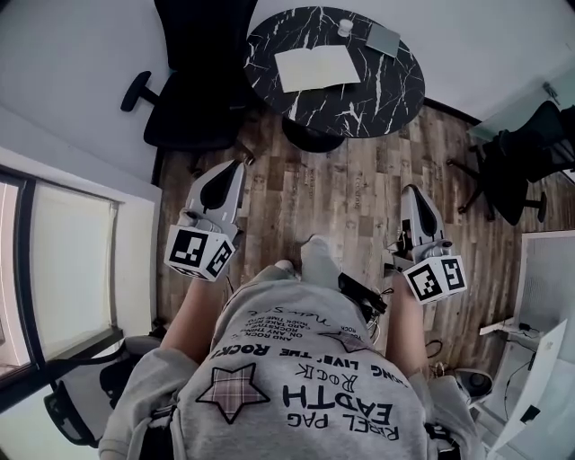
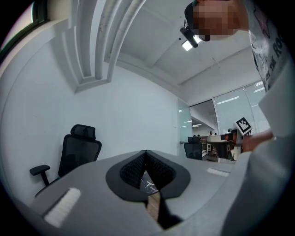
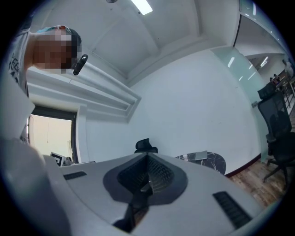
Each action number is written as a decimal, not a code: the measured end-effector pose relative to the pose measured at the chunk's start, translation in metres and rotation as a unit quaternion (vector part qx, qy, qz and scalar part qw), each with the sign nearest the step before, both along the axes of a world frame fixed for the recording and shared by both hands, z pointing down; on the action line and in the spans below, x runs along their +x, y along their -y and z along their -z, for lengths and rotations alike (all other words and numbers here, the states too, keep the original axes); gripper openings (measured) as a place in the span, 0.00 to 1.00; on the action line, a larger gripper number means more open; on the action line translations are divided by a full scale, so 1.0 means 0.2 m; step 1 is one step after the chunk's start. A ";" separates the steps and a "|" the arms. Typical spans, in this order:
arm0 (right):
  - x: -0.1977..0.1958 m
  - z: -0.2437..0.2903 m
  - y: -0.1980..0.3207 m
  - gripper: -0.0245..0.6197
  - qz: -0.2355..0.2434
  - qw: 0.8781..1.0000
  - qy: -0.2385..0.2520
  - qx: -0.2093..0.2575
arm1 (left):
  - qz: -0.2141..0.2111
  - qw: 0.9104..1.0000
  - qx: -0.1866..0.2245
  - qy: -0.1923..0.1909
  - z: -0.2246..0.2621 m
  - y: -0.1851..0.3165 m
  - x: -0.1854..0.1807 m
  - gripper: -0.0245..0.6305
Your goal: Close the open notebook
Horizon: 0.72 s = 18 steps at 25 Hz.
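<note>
The open notebook (image 1: 316, 67) lies flat, pale pages up, on a round black marble table (image 1: 359, 103) far ahead in the head view. My left gripper (image 1: 235, 167) and right gripper (image 1: 413, 190) are held level over the wooden floor, well short of the table, on either side of the person's legs. Both have their jaws closed together with nothing between them. The left gripper (image 2: 146, 152) faces a white wall in its own view. Beyond the right gripper (image 3: 147, 156), the table (image 3: 213, 162) shows small in the right gripper view; I cannot make out the notebook there.
A grey closed book (image 1: 384, 39) and a small white object (image 1: 345, 27) sit at the table's far side. A black office chair (image 1: 193, 99) stands left of the table and another chair (image 1: 517, 166) at the right. A window (image 1: 63, 269) lines the left wall.
</note>
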State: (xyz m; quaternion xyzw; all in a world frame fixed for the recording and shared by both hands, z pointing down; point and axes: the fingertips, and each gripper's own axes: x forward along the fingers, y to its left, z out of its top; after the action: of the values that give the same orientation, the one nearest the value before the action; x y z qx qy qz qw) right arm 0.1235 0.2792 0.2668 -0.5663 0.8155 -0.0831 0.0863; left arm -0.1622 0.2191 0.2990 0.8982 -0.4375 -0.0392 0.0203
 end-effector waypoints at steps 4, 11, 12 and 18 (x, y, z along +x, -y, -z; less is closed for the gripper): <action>0.04 -0.04 0.05 0.06 -0.002 1.000 0.005 -0.009 | 0.000 1.000 -0.008 0.000 -0.04 0.05 0.03 0.05; 0.10 -0.08 0.28 0.06 0.021 1.000 0.006 -0.016 | 0.023 1.000 -0.014 -0.004 -0.07 0.24 0.08 0.05; 0.12 -0.08 0.33 0.06 0.024 1.000 0.008 -0.017 | 0.026 1.000 -0.015 -0.003 -0.07 0.28 0.09 0.05; 0.20 -0.08 0.69 0.06 0.047 0.999 0.015 -0.017 | 0.044 0.999 -0.016 0.001 -0.04 0.54 0.18 0.05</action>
State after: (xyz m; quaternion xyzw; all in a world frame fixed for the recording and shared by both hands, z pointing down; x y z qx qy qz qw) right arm 0.1630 0.1419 0.2819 -0.5276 0.8382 -0.1092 0.0846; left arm -0.1269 0.1106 0.3073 0.8774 -0.4775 -0.0319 0.0329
